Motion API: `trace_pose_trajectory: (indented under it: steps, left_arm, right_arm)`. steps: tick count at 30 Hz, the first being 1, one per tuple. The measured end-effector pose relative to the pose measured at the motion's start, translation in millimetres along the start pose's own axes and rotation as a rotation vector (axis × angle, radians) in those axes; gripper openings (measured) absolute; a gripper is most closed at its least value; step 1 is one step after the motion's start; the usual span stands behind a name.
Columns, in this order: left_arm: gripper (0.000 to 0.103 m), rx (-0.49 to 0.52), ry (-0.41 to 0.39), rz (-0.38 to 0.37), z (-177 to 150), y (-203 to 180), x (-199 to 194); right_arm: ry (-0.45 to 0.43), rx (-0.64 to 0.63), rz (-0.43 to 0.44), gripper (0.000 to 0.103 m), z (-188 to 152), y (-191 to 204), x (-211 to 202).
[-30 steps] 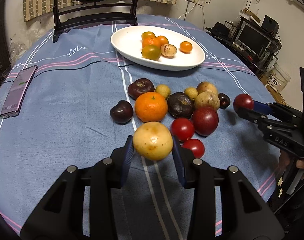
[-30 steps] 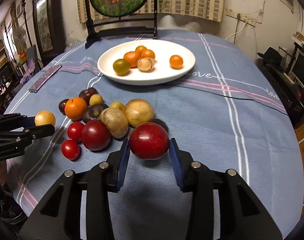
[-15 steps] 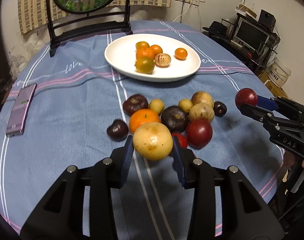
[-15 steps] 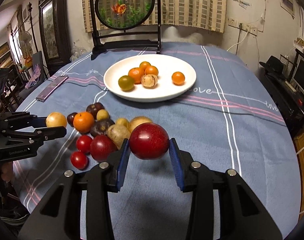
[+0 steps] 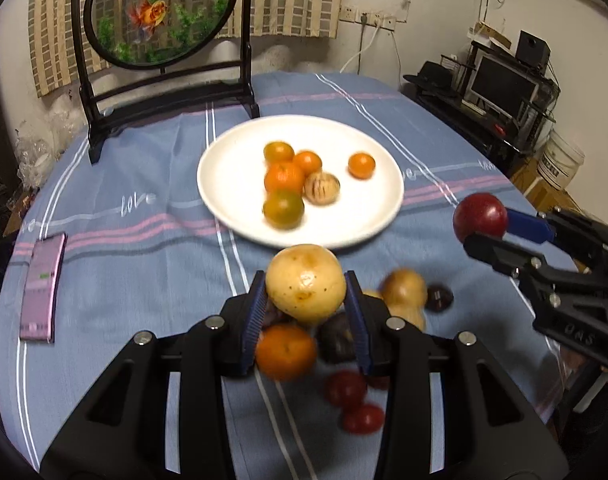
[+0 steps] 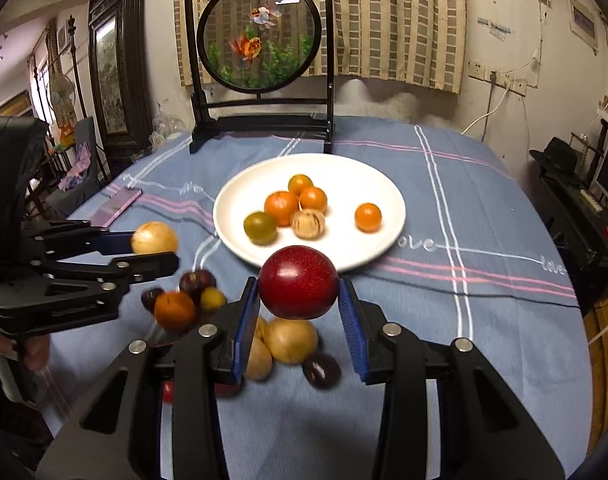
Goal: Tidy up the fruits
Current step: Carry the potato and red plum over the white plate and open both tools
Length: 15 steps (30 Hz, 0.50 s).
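Both grippers clamped: left carries the yellow fruit, right the plum, lifted toward the plate.

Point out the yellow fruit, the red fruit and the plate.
yellow fruit (image 5: 306, 282), left wrist view, middle of its front face.
red fruit (image 6: 299, 282), right wrist view, middle of its front face.
plate (image 5: 228, 168), left wrist view, bare patch near its left rim.
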<state>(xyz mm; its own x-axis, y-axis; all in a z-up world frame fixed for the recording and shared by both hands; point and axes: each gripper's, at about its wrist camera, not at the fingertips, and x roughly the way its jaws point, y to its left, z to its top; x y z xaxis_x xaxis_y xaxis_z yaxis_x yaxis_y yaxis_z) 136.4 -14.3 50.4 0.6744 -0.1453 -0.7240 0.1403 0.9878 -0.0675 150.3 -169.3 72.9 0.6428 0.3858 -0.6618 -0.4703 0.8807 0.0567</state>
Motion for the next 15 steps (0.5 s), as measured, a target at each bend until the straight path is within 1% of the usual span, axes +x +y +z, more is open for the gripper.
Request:
trace_pose_trajectory:
  steps: [4,8,11,13,15]
  left_arm:
    - [0.039,0.001,-0.012,0.013,23.5,1.2,13.5]
    - [0.039,-0.035,-0.013,0.044,45.5,9.9,34.3]
    - [0.039,-0.06,0.001,0.065,55.6,16.2,51.9]
    - [0.039,-0.067,0.016,0.095,59.9,19.6,66.2]
    - [0.039,-0.07,0.03,0.103,61.2,22.2,75.5]
  right_arm:
    - [0.012,0.047,0.02,0.04,17.9,-7.8,17.7]
    - [0.022,0.083,0.025,0.04,33.0,-12.3,37.5]
    - [0.029,0.106,0.011,0.04,37.1,-15.5,52.2]
    - [0.041,0.145,0.021,0.04,35.3,-21.7,65.2]
    - [0.055,0.167,0.017,0.04,31.4,-27.3,74.7]
